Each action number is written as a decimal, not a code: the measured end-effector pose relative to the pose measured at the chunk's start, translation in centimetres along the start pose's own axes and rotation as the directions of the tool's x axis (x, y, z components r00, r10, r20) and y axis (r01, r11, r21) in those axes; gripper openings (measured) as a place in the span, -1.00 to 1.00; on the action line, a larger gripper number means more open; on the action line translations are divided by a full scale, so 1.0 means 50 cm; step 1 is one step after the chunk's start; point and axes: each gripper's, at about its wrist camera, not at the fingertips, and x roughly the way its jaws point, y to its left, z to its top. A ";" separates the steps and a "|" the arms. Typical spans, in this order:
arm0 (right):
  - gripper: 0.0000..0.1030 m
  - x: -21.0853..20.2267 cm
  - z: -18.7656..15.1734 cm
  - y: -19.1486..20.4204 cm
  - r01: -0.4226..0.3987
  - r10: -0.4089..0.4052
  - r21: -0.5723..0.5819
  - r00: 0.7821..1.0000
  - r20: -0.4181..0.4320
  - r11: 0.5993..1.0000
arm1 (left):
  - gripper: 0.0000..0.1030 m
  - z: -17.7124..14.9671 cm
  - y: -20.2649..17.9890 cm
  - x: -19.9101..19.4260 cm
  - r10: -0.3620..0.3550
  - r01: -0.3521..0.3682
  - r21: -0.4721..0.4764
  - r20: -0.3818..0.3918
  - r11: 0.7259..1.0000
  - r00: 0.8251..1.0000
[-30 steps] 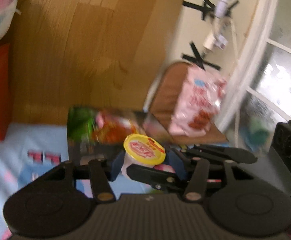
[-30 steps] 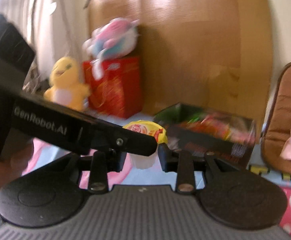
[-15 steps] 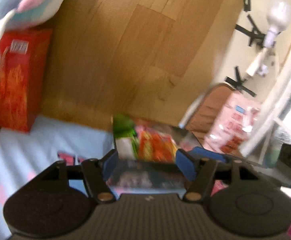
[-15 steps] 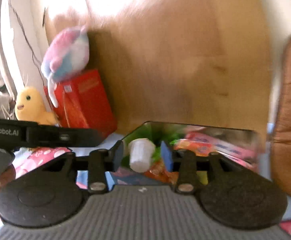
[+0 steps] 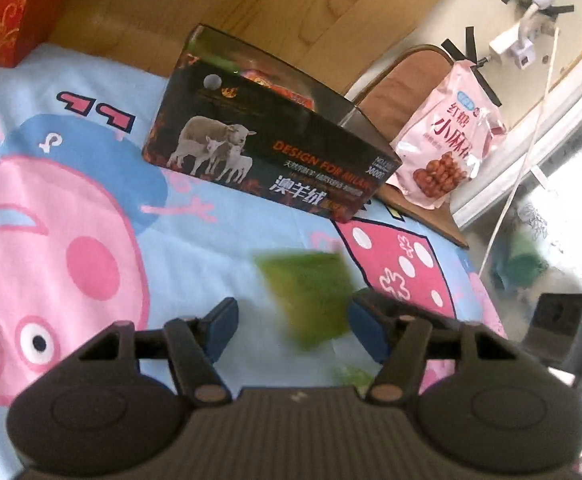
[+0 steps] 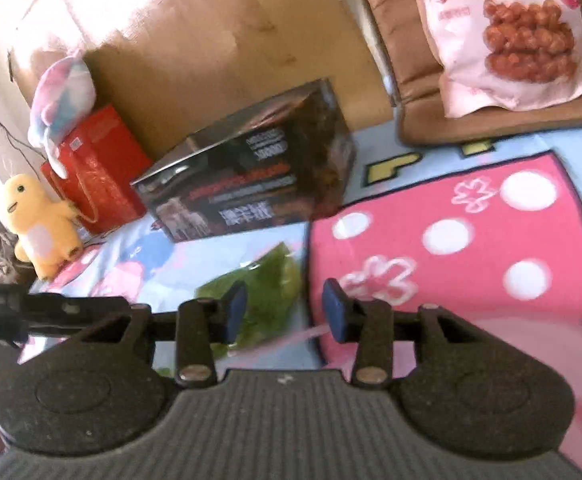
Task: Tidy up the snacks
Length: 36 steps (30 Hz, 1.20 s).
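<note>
A cartoon-pig bedsheet (image 5: 91, 208) covers the surface, and the dark sheep-printed box (image 5: 267, 148) standing open on it serves as the landmark, with orange snack wrappers showing inside its top. Right of the box, a pink bag of fried dough twists (image 5: 447, 136) leans on a brown cushion (image 6: 411, 60). Left of it stand a red gift box (image 6: 99, 172) and a yellow plush toy (image 6: 39, 228). Just in front of the box lies a blurred green snack packet (image 5: 311, 296). The left gripper (image 5: 291, 326) straddles the packet with jaws apart, just closing, its right pad at the packet's edge. The right gripper (image 6: 285, 310), also just narrowing, is unclenched over the packet's corner.
</note>
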 end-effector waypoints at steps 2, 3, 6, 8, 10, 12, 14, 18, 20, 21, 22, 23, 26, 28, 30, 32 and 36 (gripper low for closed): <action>-0.77 0.034 -0.007 0.044 -0.086 0.084 -0.015 0.993 -0.083 0.996 | 0.06 -0.002 0.003 -0.008 0.014 -0.014 -0.001 0.001 1.000 1.000; -0.77 0.041 -0.016 0.066 -0.107 0.103 -0.039 0.990 -0.093 0.994 | 0.05 -0.004 0.006 -0.015 0.025 -0.025 -0.004 0.003 1.000 1.000; -0.79 0.044 -0.033 0.147 -0.128 0.107 -0.180 0.987 -0.123 0.975 | -0.08 -0.021 0.027 -0.060 0.011 -0.010 -0.021 0.010 1.000 1.000; -0.79 0.031 -0.042 0.191 -0.185 0.152 -0.250 0.977 -0.147 0.950 | -0.09 -0.039 0.041 -0.101 -0.013 0.014 -0.038 0.024 0.999 1.000; -0.73 0.014 -0.059 0.231 -0.217 0.170 -0.330 0.972 -0.166 0.919 | -0.09 -0.060 0.048 -0.136 -0.011 0.012 -0.034 0.039 0.999 0.999; -0.72 -0.004 -0.076 0.254 -0.263 0.199 -0.378 0.959 -0.200 0.888 | -0.09 -0.082 0.059 -0.170 -0.002 0.004 -0.033 0.062 0.999 0.998; -0.65 -0.025 -0.093 0.266 -0.270 0.201 -0.419 0.959 -0.202 0.867 | -0.05 -0.093 0.071 -0.192 0.003 0.001 -0.050 0.078 0.999 0.997; -0.45 -0.050 -0.116 0.239 -0.266 0.200 -0.372 0.958 -0.207 0.889 | -0.05 -0.089 0.085 -0.211 -0.006 0.012 -0.068 0.089 0.998 0.996; -0.45 -0.059 -0.129 0.225 -0.273 0.200 -0.336 0.950 -0.238 0.901 | -0.05 -0.089 0.080 -0.208 -0.016 0.020 -0.056 0.083 0.998 0.996; -0.46 -0.062 -0.136 0.218 -0.249 0.172 -0.349 0.956 -0.237 0.903 | -0.04 -0.088 0.074 -0.204 -0.017 0.020 -0.044 0.078 0.999 0.997; -0.46 -0.066 -0.139 0.209 -0.204 0.128 -0.372 0.967 -0.218 0.906 | -0.01 -0.089 0.070 -0.201 -0.011 0.013 -0.033 0.075 0.999 0.997; -0.57 -0.066 -0.139 0.203 -0.179 0.108 -0.381 0.974 -0.201 0.907 | -0.01 -0.089 0.064 -0.195 0.000 0.002 -0.020 0.073 1.000 0.997; -0.59 -0.066 -0.099 0.147 -0.008 -0.020 -0.334 0.997 -0.080 0.943 | 0.00 -0.085 0.050 -0.181 0.025 -0.026 0.001 0.065 1.000 0.998; -0.47 -0.067 -0.070 0.118 0.089 -0.092 -0.280 0.996 0.001 0.956 | 0.00 -0.081 0.046 -0.172 0.018 -0.017 -0.008 0.057 1.000 0.998; -0.40 -0.060 -0.039 0.093 0.040 -0.037 -0.186 0.999 0.019 0.982 | 0.00 -0.075 0.042 -0.161 0.012 -0.010 -0.025 0.052 1.000 0.999; -0.30 -0.039 -0.007 0.073 -0.056 0.057 -0.098 0.998 0.006 0.994 | 0.00 -0.065 0.038 -0.147 0.013 -0.011 -0.033 0.054 0.999 0.998; -0.25 0.039 0.061 0.048 -0.102 0.102 -0.001 0.995 -0.013 0.995 | -0.07 -0.043 0.028 -0.106 0.033 -0.031 -0.027 0.043 0.999 0.999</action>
